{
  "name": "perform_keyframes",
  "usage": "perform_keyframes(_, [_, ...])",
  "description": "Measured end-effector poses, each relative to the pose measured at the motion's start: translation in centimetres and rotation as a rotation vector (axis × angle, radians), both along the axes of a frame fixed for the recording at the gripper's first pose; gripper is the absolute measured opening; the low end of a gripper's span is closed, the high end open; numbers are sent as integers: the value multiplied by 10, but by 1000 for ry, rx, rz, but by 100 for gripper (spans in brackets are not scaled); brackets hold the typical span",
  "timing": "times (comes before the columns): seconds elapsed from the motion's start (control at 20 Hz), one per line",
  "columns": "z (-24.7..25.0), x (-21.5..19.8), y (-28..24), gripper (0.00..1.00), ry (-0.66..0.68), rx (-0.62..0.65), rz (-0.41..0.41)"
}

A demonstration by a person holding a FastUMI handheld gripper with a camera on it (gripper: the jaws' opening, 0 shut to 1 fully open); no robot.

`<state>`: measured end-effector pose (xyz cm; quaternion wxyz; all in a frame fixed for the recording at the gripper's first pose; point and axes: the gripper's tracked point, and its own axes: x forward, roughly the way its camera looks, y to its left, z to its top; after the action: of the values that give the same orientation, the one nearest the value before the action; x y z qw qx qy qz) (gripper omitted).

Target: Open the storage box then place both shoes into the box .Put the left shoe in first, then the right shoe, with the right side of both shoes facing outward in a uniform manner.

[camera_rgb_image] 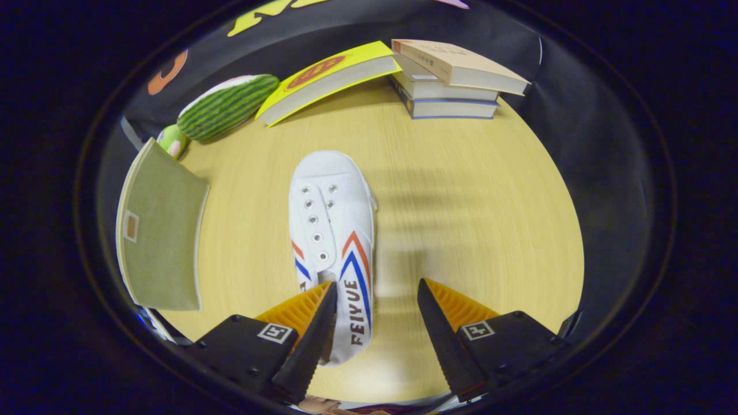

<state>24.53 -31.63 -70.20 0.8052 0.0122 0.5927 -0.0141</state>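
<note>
The claw (377,300) stands wide open and holds nothing. It hangs over the table (473,190), its fingers apart, with bare wood in most of the gap. The shoe (334,242) lies just under and ahead of the left finger, heel near, toe pointing far. Its heel end runs beneath that finger; the right finger is well clear of it on bare wood.

To the left, near the table's edge, lies a flat olive-green thing (161,230), perhaps the box lid or the folded box; I cannot tell which. Far left lies a watermelon toy (228,106) with a small green toy (172,140) beside it. Beyond the shoe, a yellow book (328,78) leans onto a stack of books (450,80) at the far right.

Risks, as I judge them: the claw is off-centre, so closing now would push the shoe sideways or pinch only one wall, and the soft canvas could fold and slip. Only one shoe is seen, so mistaking left for right would spoil the order. Whether the box is open is unclear.
</note>
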Motion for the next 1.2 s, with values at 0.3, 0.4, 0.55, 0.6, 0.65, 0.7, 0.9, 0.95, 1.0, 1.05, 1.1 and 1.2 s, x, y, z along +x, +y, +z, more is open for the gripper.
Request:
perform_keyframes(0.3, [-24,11,22,46,9,176,39])
perform_keyframes(0.4, [-20,10,17,37,4,232,14])
perform_keyframes(0.55, [-16,8,18,28,4,298,-26])
perform_keyframes(0.6, [-16,8,19,26,4,301,-33])
perform_keyframes(0.65, [-16,8,19,26,3,299,-47])
perform_keyframes(0.7, [-16,7,21,26,5,291,-54])
perform_keyframes(0.9, [-2,9,25,11,-41,249,-68])
perform_keyframes(0.95, [2,8,28,10,-42,254,-65])
perform_keyframes(1.0, [8,8,34,9,-45,271,-72])
perform_keyframes(1.05, [14,8,39,9,-47,288,-76])
perform_keyframes(1.1, [22,9,45,9,-55,304,-78])
perform_keyframes(1.2, [40,12,55,9,-79,316,-80])
